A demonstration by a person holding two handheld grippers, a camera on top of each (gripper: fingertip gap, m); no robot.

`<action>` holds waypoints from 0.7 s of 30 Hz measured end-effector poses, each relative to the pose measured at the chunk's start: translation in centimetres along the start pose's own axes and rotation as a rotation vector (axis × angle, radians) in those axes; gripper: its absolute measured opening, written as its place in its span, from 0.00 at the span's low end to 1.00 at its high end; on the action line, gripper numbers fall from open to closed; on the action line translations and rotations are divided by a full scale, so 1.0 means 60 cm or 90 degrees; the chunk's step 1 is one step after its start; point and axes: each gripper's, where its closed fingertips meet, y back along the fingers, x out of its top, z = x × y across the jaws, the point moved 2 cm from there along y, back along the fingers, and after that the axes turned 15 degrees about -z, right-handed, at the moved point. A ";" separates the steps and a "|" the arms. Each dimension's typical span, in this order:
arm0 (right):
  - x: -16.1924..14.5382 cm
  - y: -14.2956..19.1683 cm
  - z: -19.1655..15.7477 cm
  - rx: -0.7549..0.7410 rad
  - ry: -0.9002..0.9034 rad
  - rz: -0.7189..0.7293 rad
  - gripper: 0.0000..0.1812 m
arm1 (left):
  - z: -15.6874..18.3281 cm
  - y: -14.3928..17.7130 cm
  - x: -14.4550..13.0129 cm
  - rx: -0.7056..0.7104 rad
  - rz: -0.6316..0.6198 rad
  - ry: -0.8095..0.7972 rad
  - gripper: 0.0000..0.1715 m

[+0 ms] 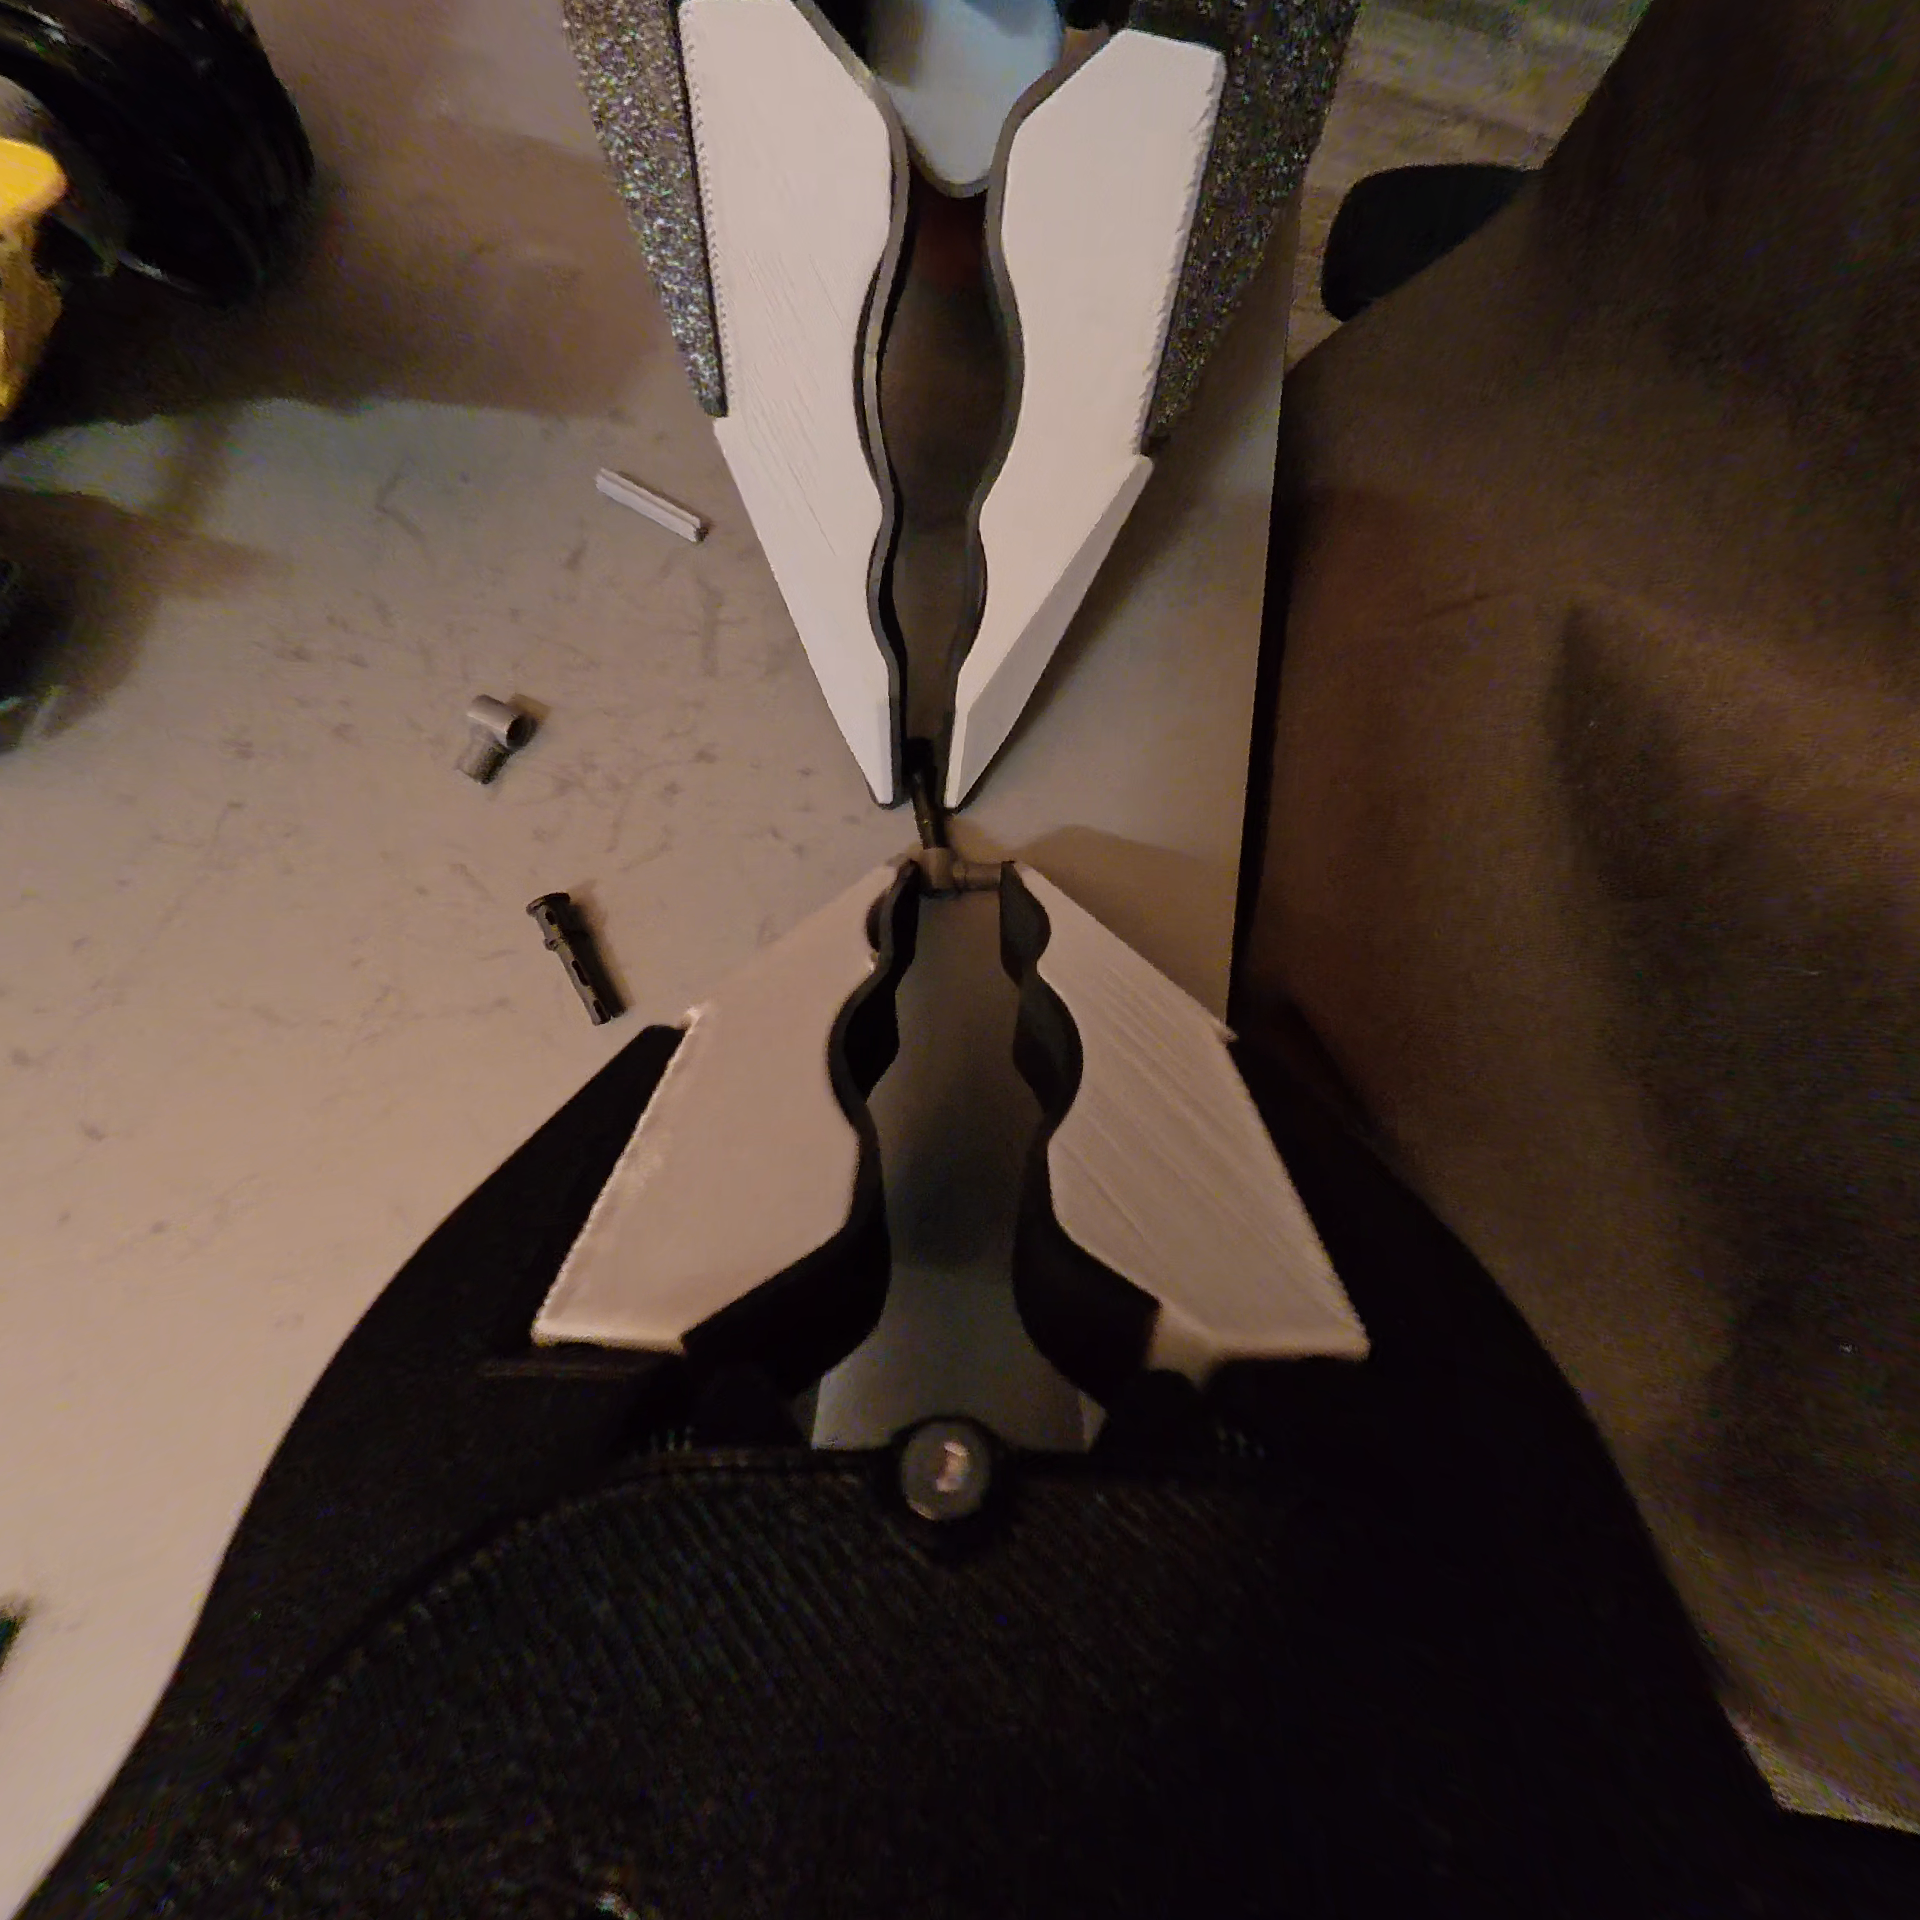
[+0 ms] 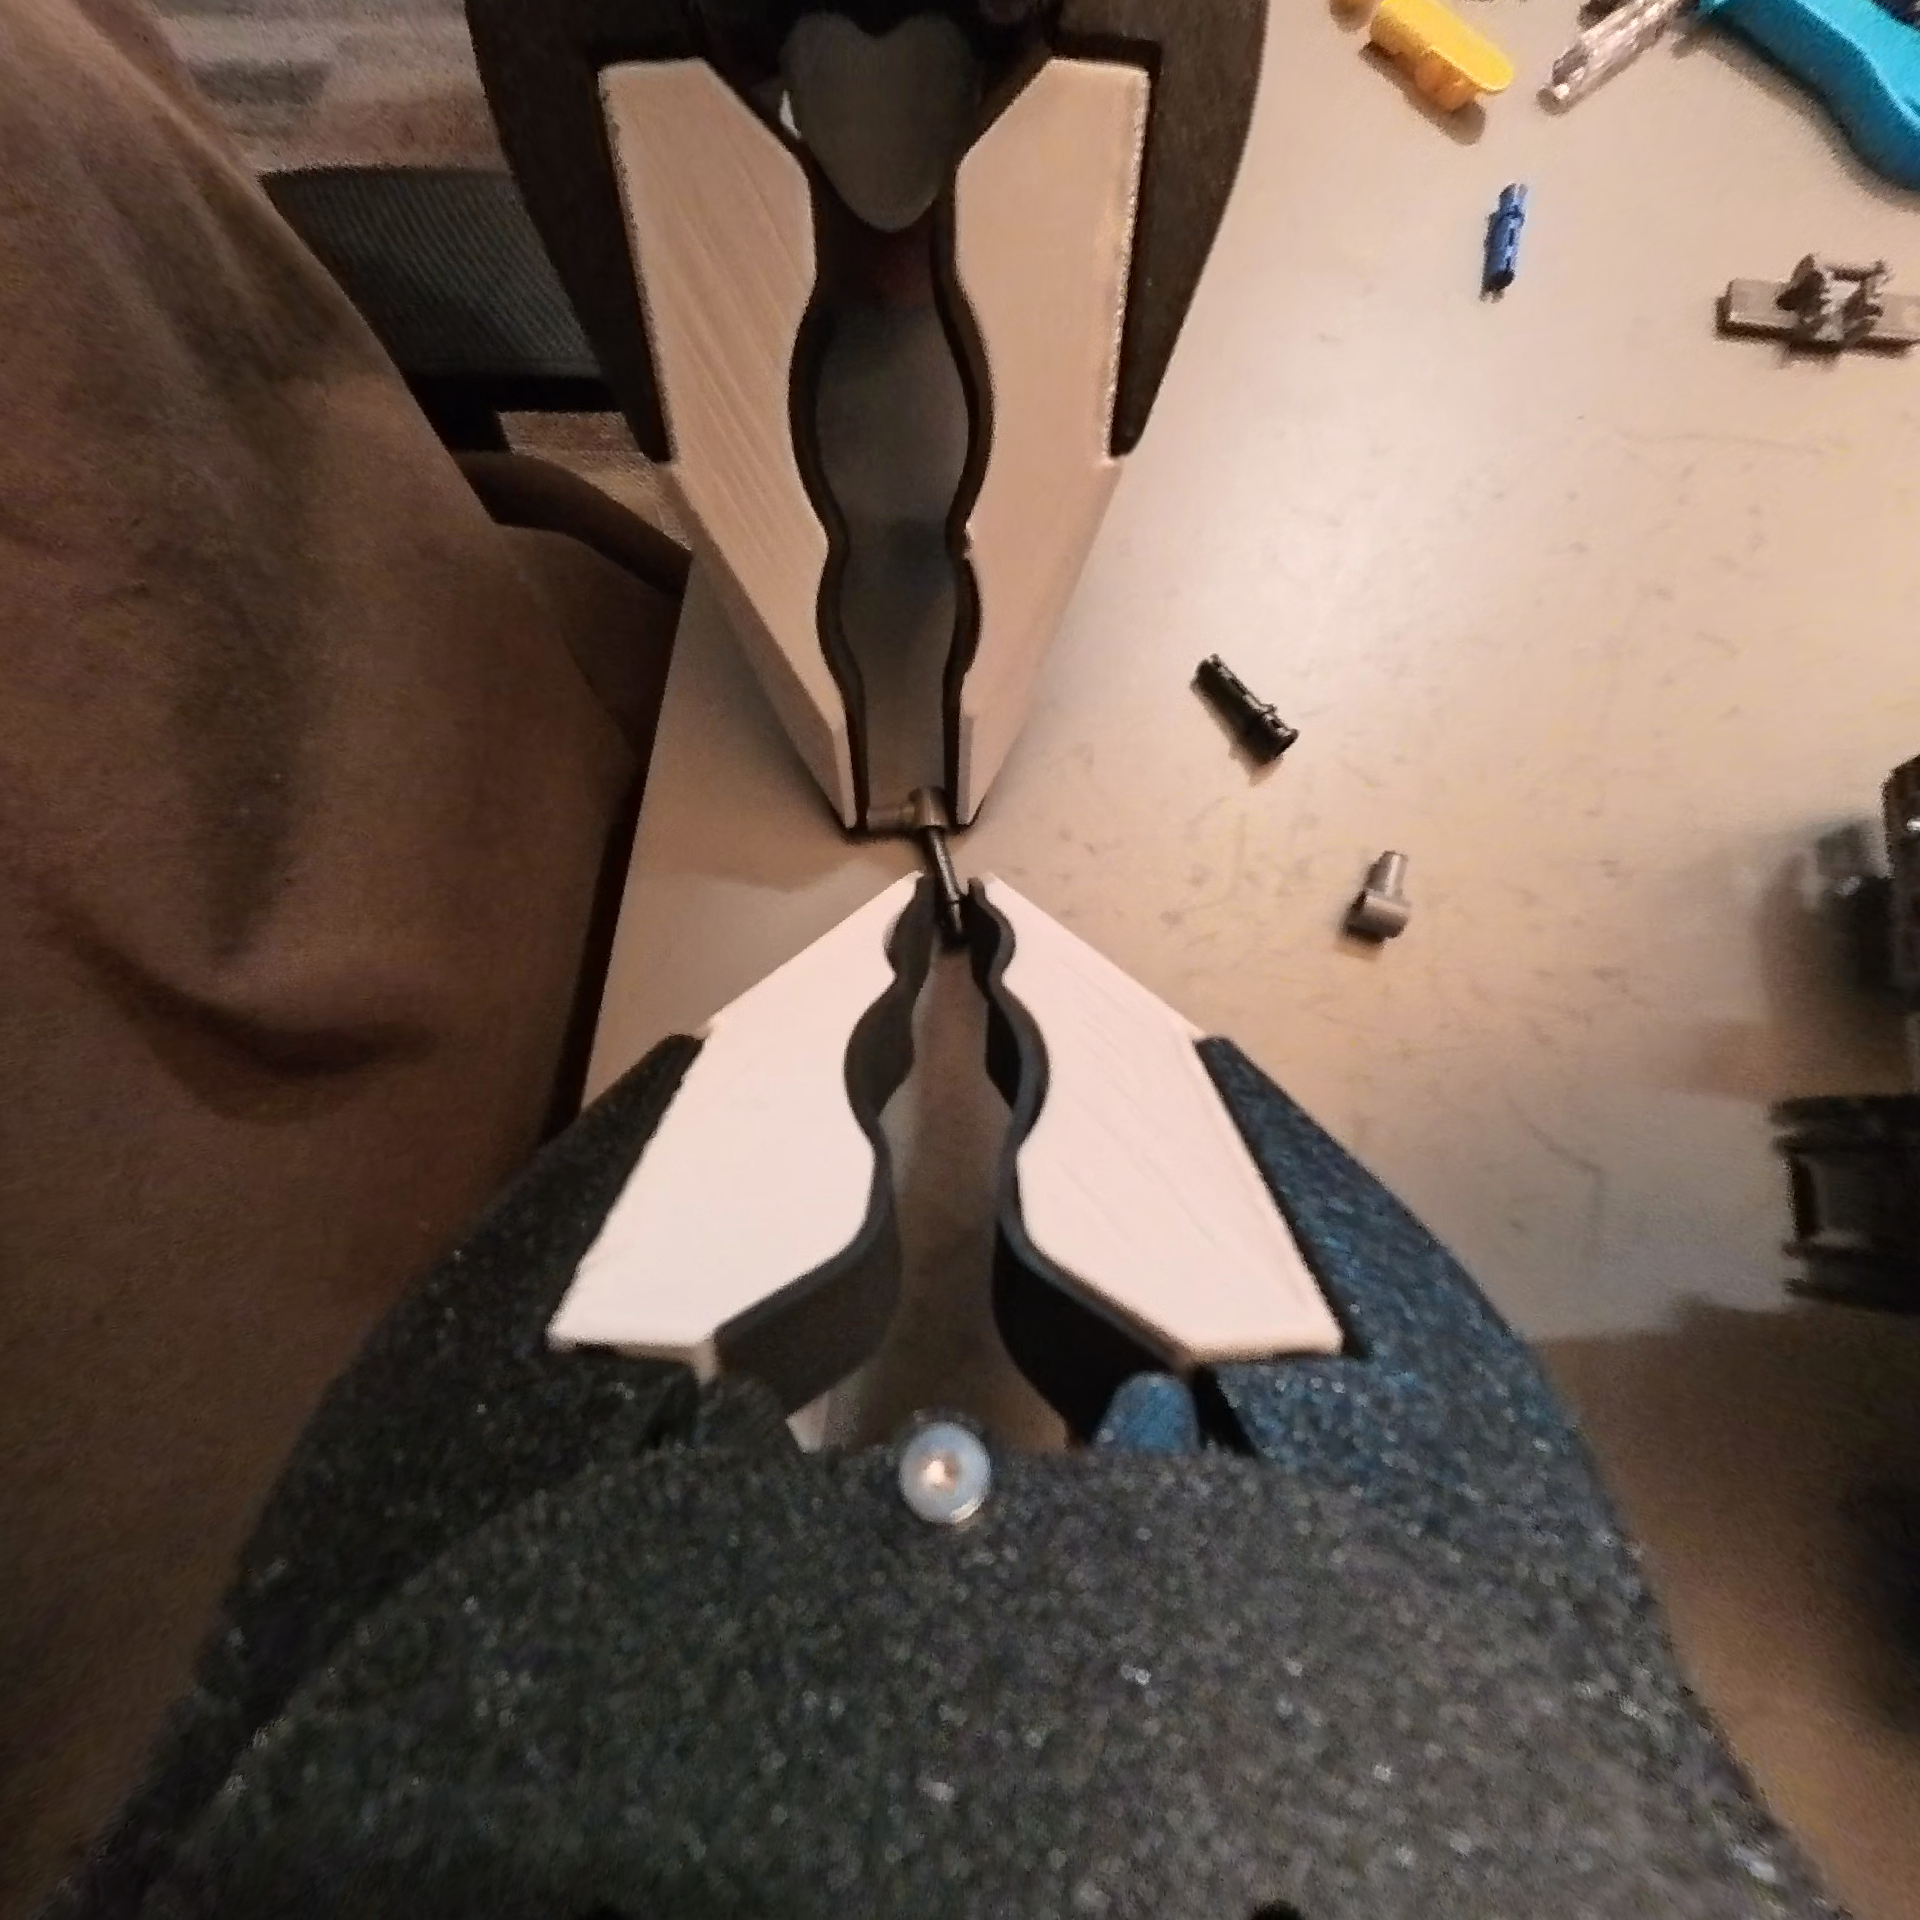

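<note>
Left wrist view is showing me the small grey connector (image 1: 954,876) pinched at the very tips of the left gripper (image 1: 951,881). Its fingers are standing nearly closed, with only that piece between them. The right gripper (image 1: 920,774) is facing it tip to tip, and its fingers are clamping a short black pin (image 1: 928,802) that sticks out towards the connector. From the right wrist view, the pin (image 2: 948,873) is meeting the connector (image 2: 920,805) at a slight slant, not dead straight. Both holds are shallow, so I am judging that either part could twist under a sideways load. A straight line between the two tips looks like what matters most.

Both parts are hanging above the pale desk (image 1: 260,1039), near its edge, and a brown cloth (image 1: 1610,831) is lying beside that edge. Farther out on the desk, a spare black pin (image 1: 577,956), a second grey connector (image 1: 497,738) and a grey bar (image 1: 652,506) are lying apart from one another. A blue pin (image 2: 1503,241) is lying farther off.
</note>
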 end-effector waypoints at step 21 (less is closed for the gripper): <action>0.005 -0.003 -0.001 0.071 -0.180 0.023 0.03 | 0.000 -0.002 0.003 0.024 0.001 -0.004 0.07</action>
